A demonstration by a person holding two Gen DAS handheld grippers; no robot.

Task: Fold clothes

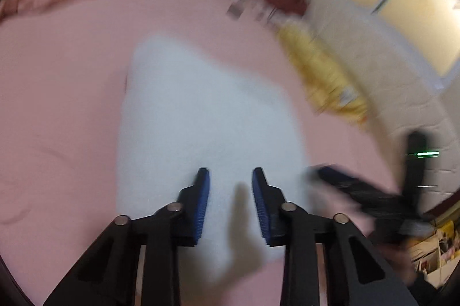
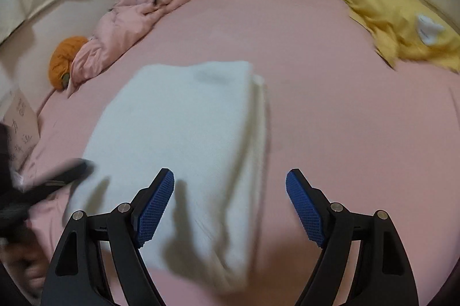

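I hover both grippers over the towel (image 2: 178, 128) — left (image 1: 231, 176) parted, right (image 2: 230, 179) spread wide, both empty.

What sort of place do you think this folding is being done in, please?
Probably a bedroom: the white folded garment lies on a wide pink bedsheet, with a crumpled pink duvet along one edge and a yellow blanket at the other.
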